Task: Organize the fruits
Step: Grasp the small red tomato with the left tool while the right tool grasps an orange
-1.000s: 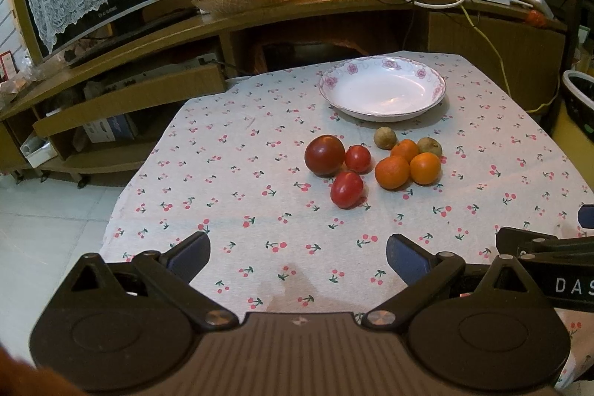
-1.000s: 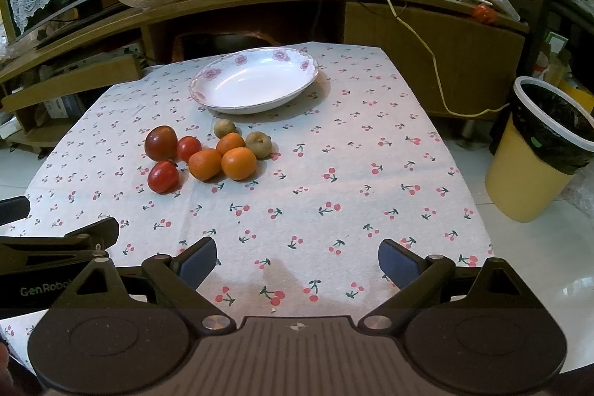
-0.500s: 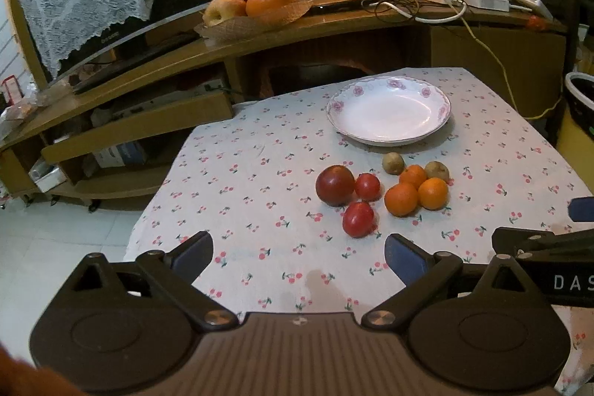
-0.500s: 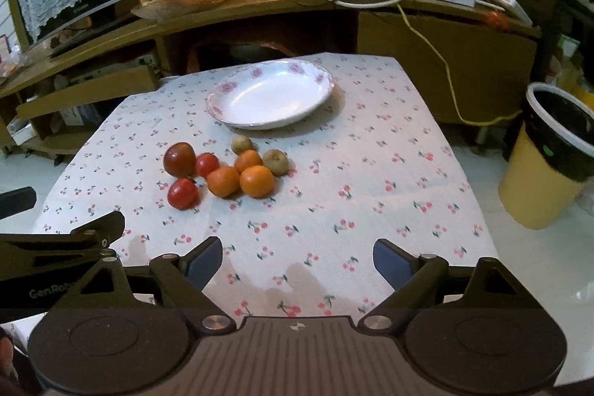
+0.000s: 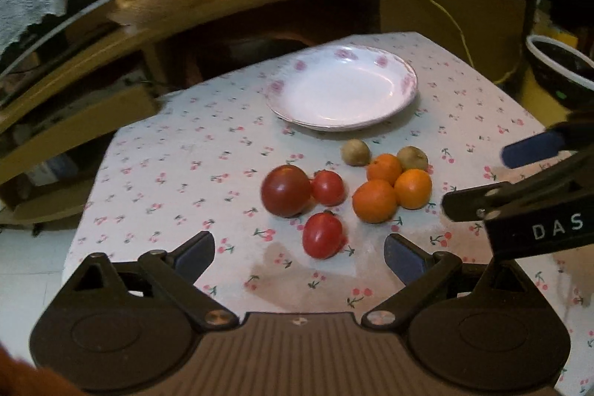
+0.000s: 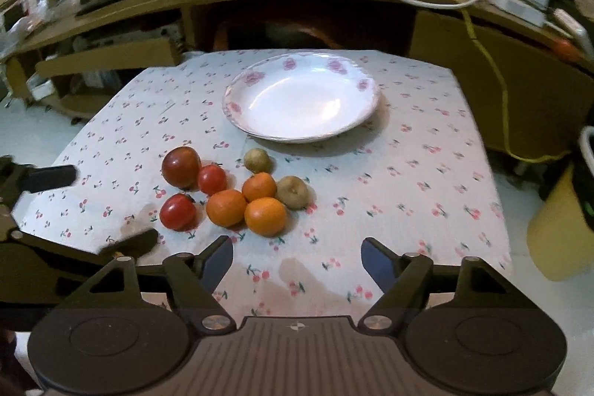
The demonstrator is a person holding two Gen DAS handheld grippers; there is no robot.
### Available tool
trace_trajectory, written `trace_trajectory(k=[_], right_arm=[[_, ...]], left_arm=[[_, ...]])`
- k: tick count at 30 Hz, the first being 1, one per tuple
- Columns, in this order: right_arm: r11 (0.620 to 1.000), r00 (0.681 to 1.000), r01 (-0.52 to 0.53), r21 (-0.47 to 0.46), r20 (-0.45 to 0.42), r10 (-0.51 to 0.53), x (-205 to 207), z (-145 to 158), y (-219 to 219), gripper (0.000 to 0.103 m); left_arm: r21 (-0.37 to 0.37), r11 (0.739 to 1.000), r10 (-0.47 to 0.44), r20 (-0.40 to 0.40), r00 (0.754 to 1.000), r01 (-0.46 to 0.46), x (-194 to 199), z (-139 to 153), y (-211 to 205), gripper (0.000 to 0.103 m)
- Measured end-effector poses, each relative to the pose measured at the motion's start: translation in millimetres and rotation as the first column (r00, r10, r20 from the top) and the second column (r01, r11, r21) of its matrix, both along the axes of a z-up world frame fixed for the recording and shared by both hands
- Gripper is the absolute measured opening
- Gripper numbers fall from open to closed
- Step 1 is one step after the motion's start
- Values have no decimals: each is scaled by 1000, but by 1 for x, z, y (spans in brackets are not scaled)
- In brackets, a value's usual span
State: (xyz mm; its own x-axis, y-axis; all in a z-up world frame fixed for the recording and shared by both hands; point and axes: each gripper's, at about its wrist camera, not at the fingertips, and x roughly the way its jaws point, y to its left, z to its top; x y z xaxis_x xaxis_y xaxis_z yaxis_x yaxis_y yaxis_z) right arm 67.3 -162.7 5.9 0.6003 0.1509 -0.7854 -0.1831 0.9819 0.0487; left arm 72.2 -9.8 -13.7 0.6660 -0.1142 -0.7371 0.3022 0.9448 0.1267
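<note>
Fruit is clustered mid-tablecloth (image 6: 408, 151), just in front of the plate (image 6: 237, 106): three tomatoes (image 6: 180, 167), three oranges (image 6: 265, 216), two small brown fruits (image 6: 293, 192). All are seen in both views; nothing is held.

Left gripper (image 5: 299, 253): fingers apart, nothing between; the nearest tomato (image 5: 322, 235) sits just ahead of the gap. Right gripper (image 6: 297, 260): jaws have just been closing but are apart, nothing between.

Only the right view shows the yellow bin (image 6: 557, 229) past the table edge. A fruit basket (image 5: 167, 2) is seen on the back shelf.
</note>
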Motion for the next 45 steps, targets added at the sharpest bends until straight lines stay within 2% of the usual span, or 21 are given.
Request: trace_trajectory(k=[3, 7, 14, 17, 21, 23, 25, 34, 39, 45], right_arm=[[999, 999, -40, 6, -26, 41, 11, -7, 1, 72], [996, 996, -84, 3, -35, 84, 24, -14, 4, 69], [991, 986, -125, 39, -105, 129, 45, -30, 0, 50], [987, 982, -155, 50, -105, 160, 49, -33, 2, 47], [980, 976, -194, 43, -96, 198, 53, -35, 8, 41], [979, 975, -198, 43, -92, 201, 54, -35, 10, 39], [979, 974, -195, 52, -104, 199, 55, -34, 9, 33], [977, 966, -205, 60, -152, 212, 54, -29, 12, 32], [978, 962, -203, 52, -175, 209, 55, -32, 10, 32], [979, 965, -201, 43, -161, 206, 52, -32, 13, 33]], left_arm=[[3, 1000, -24, -16, 1000, 24, 10, -8, -1, 101], [-45, 998, -45, -63, 997, 42, 24, -17, 3, 93], [-58, 995, -84, -94, 992, 79, 35, -26, -2, 69], [-46, 995, -88, -101, 991, 83, 39, -31, -2, 64], [-97, 992, -98, -121, 988, 86, 42, -32, 3, 55], [-104, 990, -106, -121, 987, 94, 42, -32, 0, 51], [-104, 988, -123, -119, 985, 111, 41, -31, -3, 46], [-135, 984, -138, -139, 981, 119, 38, -31, 1, 35], [-137, 984, -134, -138, 981, 115, 36, -32, 2, 35], [-119, 987, -120, -133, 984, 104, 34, -30, 0, 34]])
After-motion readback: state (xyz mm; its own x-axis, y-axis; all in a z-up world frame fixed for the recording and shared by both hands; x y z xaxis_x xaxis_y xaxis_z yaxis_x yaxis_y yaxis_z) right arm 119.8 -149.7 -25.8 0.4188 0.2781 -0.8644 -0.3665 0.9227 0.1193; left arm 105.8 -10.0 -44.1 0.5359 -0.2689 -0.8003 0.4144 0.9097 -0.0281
